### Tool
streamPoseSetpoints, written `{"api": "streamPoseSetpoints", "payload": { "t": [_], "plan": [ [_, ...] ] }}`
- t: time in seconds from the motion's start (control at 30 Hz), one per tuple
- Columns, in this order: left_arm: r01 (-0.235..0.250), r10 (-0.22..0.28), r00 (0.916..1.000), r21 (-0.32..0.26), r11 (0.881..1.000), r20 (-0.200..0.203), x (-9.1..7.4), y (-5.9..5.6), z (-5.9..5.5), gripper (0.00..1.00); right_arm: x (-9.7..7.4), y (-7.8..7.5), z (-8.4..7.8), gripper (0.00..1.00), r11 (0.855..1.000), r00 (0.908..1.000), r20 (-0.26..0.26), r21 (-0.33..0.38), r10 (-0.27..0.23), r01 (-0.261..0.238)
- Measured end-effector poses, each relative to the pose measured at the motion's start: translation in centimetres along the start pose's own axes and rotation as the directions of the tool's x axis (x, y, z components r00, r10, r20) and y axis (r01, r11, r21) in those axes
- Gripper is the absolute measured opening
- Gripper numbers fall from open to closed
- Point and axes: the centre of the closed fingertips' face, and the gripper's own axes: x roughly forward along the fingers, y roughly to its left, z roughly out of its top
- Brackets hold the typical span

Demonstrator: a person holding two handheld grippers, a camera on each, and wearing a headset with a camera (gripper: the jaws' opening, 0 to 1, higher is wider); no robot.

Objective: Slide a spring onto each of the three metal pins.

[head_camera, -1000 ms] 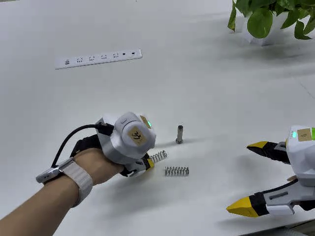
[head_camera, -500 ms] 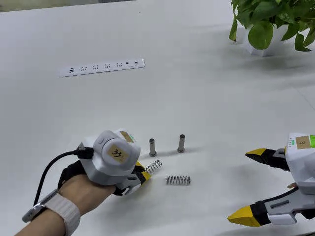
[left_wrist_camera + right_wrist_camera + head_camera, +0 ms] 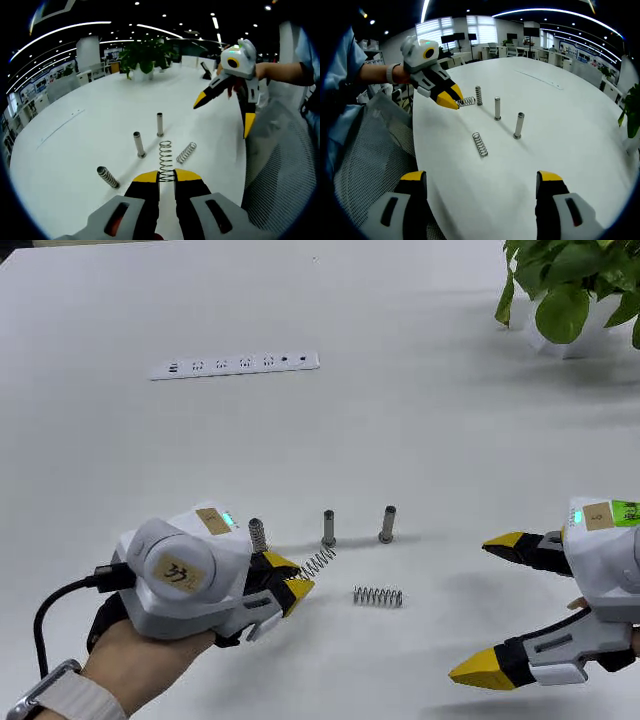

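Left claw (image 3: 166, 176) clenched on a thin steel coil spring (image 3: 165, 156), gripped end hidden between its tips, two bare grey metal pins (image 3: 138, 144) (image 3: 159, 124) just ahead, spring-sleeved pin (image 3: 107, 177) beside, right claw (image 3: 470, 608) released.

Head cam: high on the person's side, tilted down over the white tabletop (image 3: 420, 440). Both claws sit near its bottom edge: white-and-yellow left gripper (image 3: 293, 576) lower left, white-and-yellow right gripper (image 3: 470, 607) lower right.
Left gripper cam: low and close, looking out along its own jaws, which pinch a thin steel coil spring (image 3: 165, 159). Row of three upright grey metal pins (image 3: 138, 144) just ahead of the tips, right gripper beyond.
Right gripper cam: further back, jaws spread wide, facing the left gripper across the pins.
All three share the pins and the loose steel spring (image 3: 378, 596) lying flat.
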Motion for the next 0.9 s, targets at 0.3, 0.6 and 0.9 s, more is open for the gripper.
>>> {"api": "streamPoseSetpoints", "payload": {
  "t": [0.3,0.6,0.9],
  "plan": [
    [0.051,-0.052,0.9965,0.013,0.999,0.065,-1.2,-2.8,0.3,0.10,1.2,1.9,2.7,0.85,0.994,0.9955,-0.004,-0.056,0.095,-0.095],
    [0.122,-0.126,0.9876,0.043,0.992,0.094,-1.4,-4.7,1.0,0.10,1.4,4.1,6.4,0.65,0.975,0.9757,0.040,-0.062,0.216,-0.213],
    [0.178,-0.185,0.9777,0.078,0.981,0.099,-1.2,-5.7,1.1,0.10,1.9,5.8,8.2,0.43,0.947,0.9479,0.057,-0.086,0.314,-0.308]
  ]
}}
